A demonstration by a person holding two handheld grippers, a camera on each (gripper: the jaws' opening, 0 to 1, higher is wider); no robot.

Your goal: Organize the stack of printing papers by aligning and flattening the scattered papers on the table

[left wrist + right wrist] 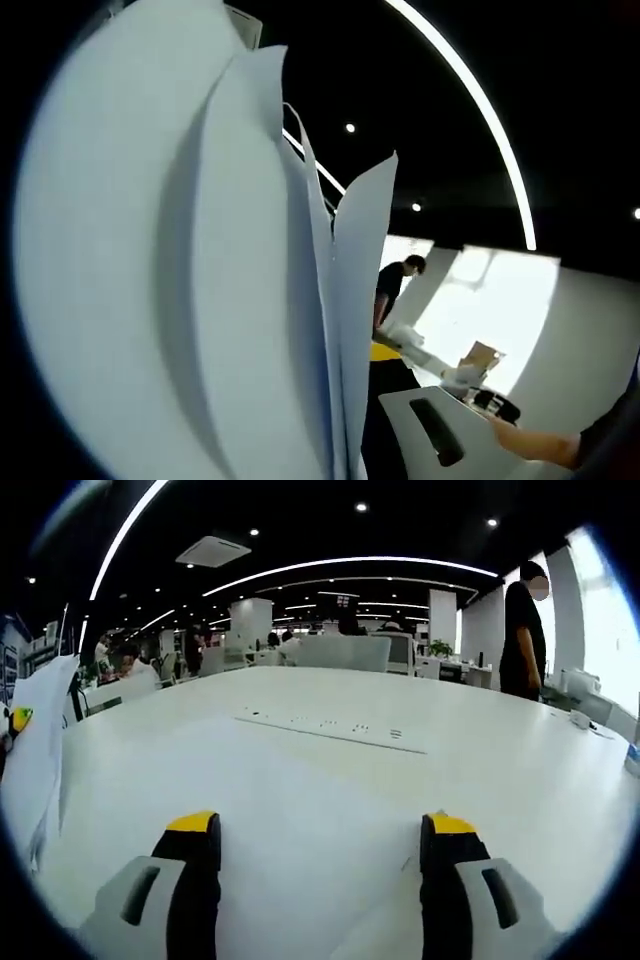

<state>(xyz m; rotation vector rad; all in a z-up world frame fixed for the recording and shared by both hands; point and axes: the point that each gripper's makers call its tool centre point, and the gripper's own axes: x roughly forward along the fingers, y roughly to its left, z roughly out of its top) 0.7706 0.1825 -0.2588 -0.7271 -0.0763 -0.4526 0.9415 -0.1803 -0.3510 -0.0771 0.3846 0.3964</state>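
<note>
White printing papers stand on edge close before the lens in the left gripper view, several sheets fanned apart, their upper edges curling and separating; they cover the left and centre of that view. The left gripper's own jaws are hidden behind the sheets, so whether they are apart or closed on the paper cannot be told. In the right gripper view the same sheets appear at the far left edge, raised above the white table. The right gripper hovers low over the tabletop, its two yellow-tipped jaws set wide apart with nothing between them. A long cable slot runs across the table beyond the jaws. A person in dark clothing stands at the table's far right side. In the left gripper view, past the papers, a person in black leans at a table, and a bare forearm crosses the lower right. Curved ceiling light strips arc overhead.
</note>
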